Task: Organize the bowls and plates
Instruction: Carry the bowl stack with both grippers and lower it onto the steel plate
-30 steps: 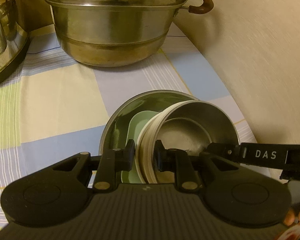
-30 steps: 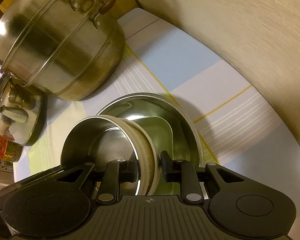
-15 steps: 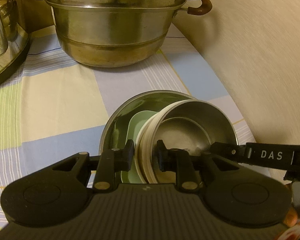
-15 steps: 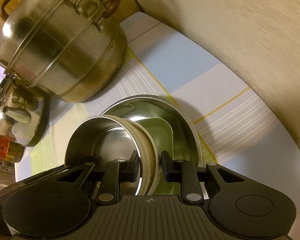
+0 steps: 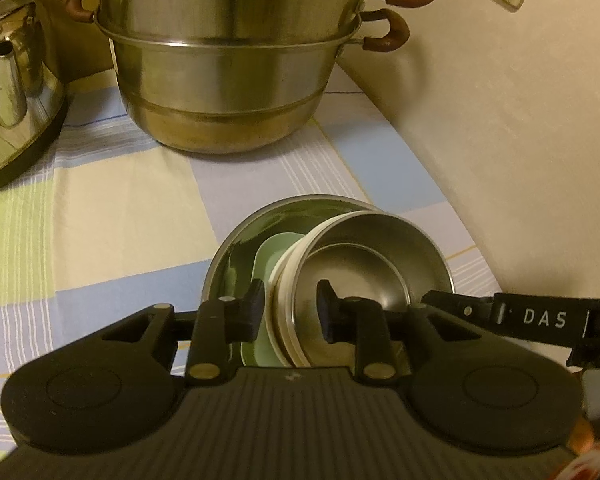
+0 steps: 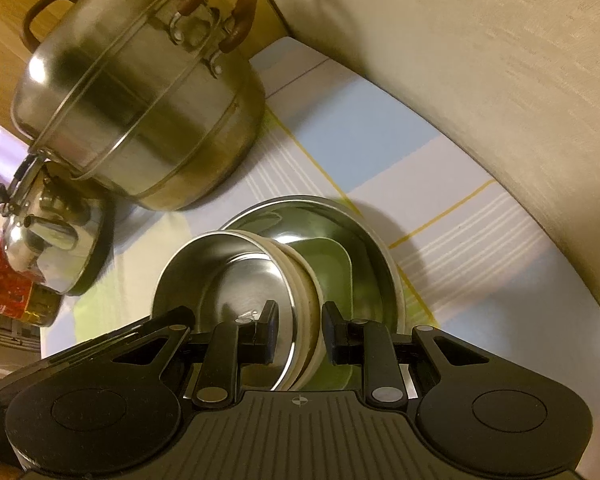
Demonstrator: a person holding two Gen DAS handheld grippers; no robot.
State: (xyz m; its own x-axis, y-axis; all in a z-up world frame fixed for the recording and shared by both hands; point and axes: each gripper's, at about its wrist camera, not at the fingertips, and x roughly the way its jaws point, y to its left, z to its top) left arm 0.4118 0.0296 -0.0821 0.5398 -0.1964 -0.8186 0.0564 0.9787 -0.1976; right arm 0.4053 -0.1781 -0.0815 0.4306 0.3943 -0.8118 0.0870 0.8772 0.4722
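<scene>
A small steel bowl [image 5: 376,264] nested in cream-rimmed bowls [image 5: 284,280] rests in a pale green square dish [image 5: 268,256], which lies in a wide steel plate [image 5: 236,248] on the checked cloth. My left gripper [image 5: 290,312] straddles the near-left rim of the bowl stack with its jaws a little apart from the rim. My right gripper [image 6: 299,332] straddles the opposite rim of the same stack [image 6: 300,280], jaws likewise slightly apart. The steel bowl [image 6: 228,280], green dish [image 6: 332,264] and steel plate [image 6: 376,248] show in the right wrist view.
A large two-tier steel steamer pot [image 5: 228,64] with brown handles stands behind. A steel kettle [image 5: 12,92] is at the left. A beige wall [image 5: 520,120] runs close along the right. A red package [image 6: 4,280] lies left of the kettle.
Both grippers' jaws have opened a little off the rim of the bowl stack. The left gripper has pulled back slightly, so the pot looks farther off.
</scene>
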